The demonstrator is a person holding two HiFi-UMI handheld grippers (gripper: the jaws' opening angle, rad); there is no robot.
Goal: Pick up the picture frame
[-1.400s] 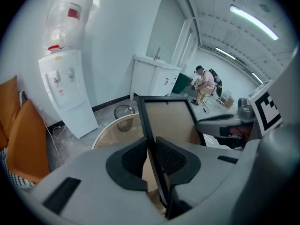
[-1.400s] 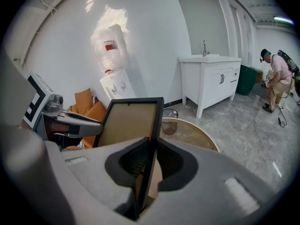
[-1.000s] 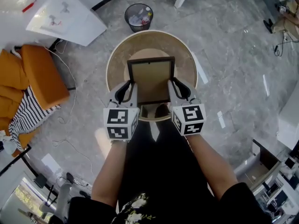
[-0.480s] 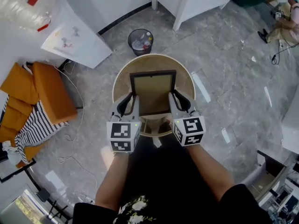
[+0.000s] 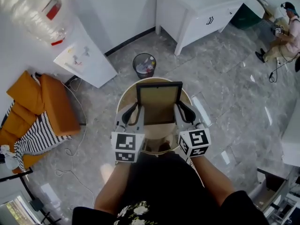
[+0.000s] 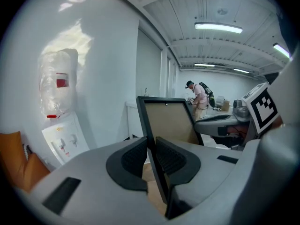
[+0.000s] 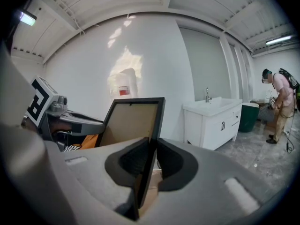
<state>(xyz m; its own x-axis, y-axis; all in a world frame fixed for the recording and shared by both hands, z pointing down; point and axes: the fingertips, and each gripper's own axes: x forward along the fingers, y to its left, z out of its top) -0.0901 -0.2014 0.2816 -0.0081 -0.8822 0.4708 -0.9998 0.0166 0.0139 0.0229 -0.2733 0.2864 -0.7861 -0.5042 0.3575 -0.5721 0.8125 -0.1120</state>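
Note:
The picture frame has a black border and a brown backing board turned toward me. It hangs in the air above the round table, held by both side edges. My left gripper is shut on the frame's left border. My right gripper is shut on its right border. In the left gripper view and the right gripper view the frame stands upright between the pads, with the far gripper seen beyond it.
Beyond the table stands a black waste bin. A white water dispenser is at the upper left, a white sink cabinet at the top. An orange sofa lies left. A person sits far right.
Both grippers have lifted the frame straight up off the round table. The table and floor look smaller and farther below, and more of the room shows at the top.

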